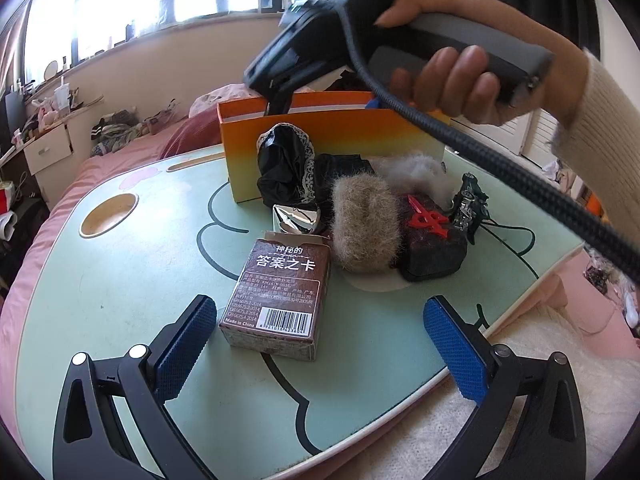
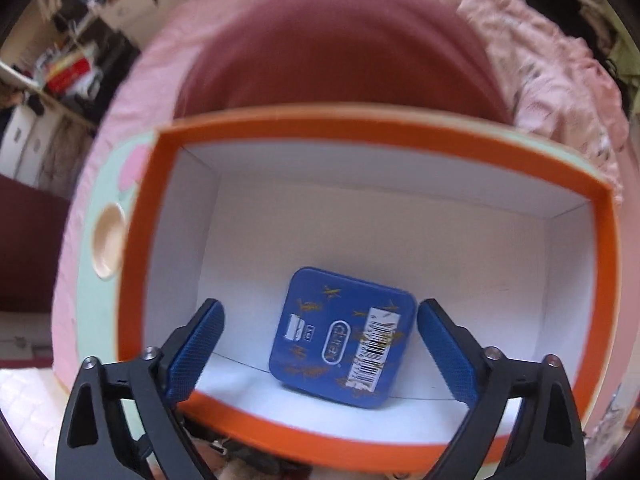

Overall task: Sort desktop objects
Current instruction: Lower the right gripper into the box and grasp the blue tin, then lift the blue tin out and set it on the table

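The right gripper (image 2: 320, 344) points steeply down into an orange box (image 2: 400, 128) with white inner walls. On the box floor lies a blue tin (image 2: 340, 336), flat and square with rounded corners, a barcode sticker along 1 edge. The tin sits between the 2 blue pads, whose jaws stand spread wide. The right-hand pad comes just beside the tin's corner; the left-hand pad is clearly apart from it. Whether the pads reach down to the tin's level I cannot tell, and neither is seen pressing on it.

From the left wrist view, the orange box (image 1: 332, 148) stands at the far side of a pale green counter (image 1: 120, 280), and a hand (image 1: 452, 84) in a cream sleeve holds the right gripper's handle above it, its black cable trailing to the right.

The left gripper (image 1: 320, 344) hovers low over the near counter edge, jaws spread with nothing pinched. A brown card box (image 1: 276, 296) stands on the counter between its 2 pads, closer to the left-hand pad, touching neither. Beyond it lie a silver foil packet (image 1: 296, 220), a black lace-trimmed pouch (image 1: 284, 168), a tan fur ball (image 1: 364, 228), a dark block with a red star (image 1: 428, 236) and a green toy car (image 1: 470, 204).
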`<control>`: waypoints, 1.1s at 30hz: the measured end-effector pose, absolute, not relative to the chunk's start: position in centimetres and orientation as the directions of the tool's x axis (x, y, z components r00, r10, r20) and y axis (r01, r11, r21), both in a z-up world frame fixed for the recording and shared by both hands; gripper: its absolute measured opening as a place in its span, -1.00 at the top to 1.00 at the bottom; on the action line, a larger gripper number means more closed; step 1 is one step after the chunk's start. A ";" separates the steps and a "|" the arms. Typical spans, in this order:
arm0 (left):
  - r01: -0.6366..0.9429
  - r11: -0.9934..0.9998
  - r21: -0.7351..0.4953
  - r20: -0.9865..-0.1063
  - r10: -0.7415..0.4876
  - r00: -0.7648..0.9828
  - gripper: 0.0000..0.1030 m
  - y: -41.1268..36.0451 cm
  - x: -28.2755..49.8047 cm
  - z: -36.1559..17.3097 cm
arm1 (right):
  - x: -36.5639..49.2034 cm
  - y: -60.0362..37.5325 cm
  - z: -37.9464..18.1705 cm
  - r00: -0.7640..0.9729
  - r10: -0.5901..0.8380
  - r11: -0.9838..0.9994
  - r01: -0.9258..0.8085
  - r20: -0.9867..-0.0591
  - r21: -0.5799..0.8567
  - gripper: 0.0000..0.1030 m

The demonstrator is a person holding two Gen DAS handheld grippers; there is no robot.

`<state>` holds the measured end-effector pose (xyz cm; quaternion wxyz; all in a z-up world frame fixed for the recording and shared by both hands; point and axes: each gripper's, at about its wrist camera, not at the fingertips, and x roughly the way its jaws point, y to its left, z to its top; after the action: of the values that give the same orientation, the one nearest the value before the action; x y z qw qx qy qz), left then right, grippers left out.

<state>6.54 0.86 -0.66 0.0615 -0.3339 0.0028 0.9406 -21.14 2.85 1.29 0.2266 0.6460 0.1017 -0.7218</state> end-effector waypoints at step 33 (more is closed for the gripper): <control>-0.112 -0.993 -0.035 -0.627 0.109 -0.771 -0.99 0.7 6.2 -0.8 | -5.9 21.1 6.9 -0.500 -0.324 -0.888 0.454 -0.803 0.075 -0.29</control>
<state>6.15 0.71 -0.80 0.0586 -0.3333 0.0019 0.9410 -5.90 21.07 6.93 0.2256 0.4460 0.0729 -0.8631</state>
